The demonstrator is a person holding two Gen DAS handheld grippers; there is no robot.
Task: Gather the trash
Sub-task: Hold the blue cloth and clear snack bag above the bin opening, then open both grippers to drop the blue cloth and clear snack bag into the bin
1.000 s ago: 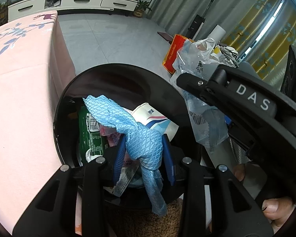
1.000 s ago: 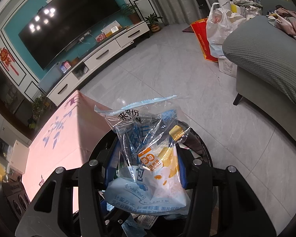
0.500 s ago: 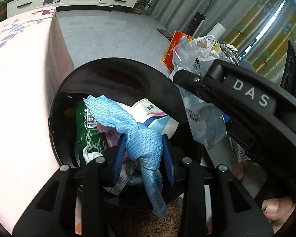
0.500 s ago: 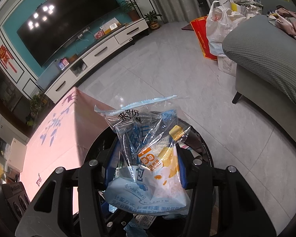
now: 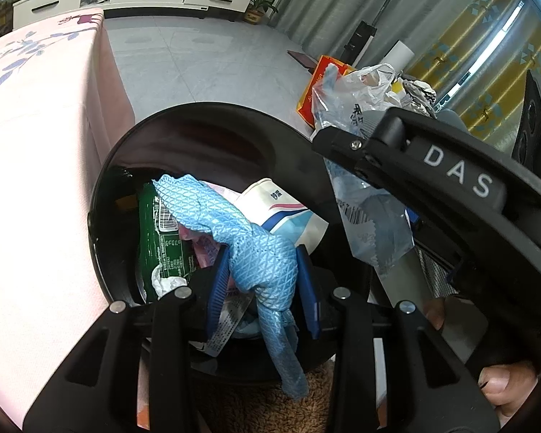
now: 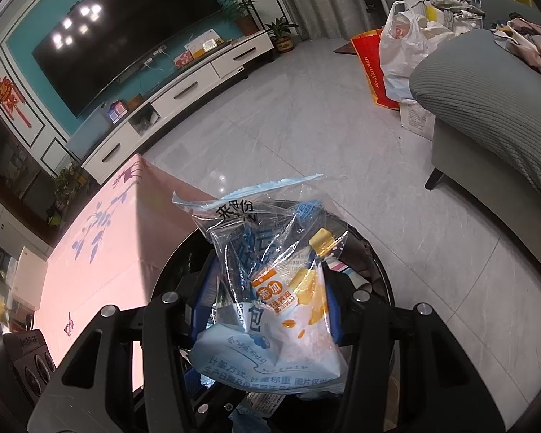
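Note:
My left gripper (image 5: 261, 281) is shut on a crumpled blue textured cloth (image 5: 234, 231) and holds it over the mouth of a round black bin (image 5: 205, 137). The bin holds a green wrapper (image 5: 158, 238), a white and blue packet (image 5: 285, 209) and other wrappers. My right gripper (image 6: 267, 306) is shut on a clear and blue snack bag (image 6: 267, 281), also above the black bin (image 6: 375, 267). The right gripper and its bag (image 5: 364, 216) show at the right of the left wrist view.
A pink flowered table (image 5: 36, 144) stands left of the bin. A grey sofa (image 6: 487, 108) is on the right. A white plastic bag (image 6: 404, 47) and a red bag (image 6: 368, 68) sit on the tiled floor. A TV cabinet (image 6: 184, 101) lines the far wall.
Both grippers have kept their hold and stayed over the bin; the views have shifted only slightly.

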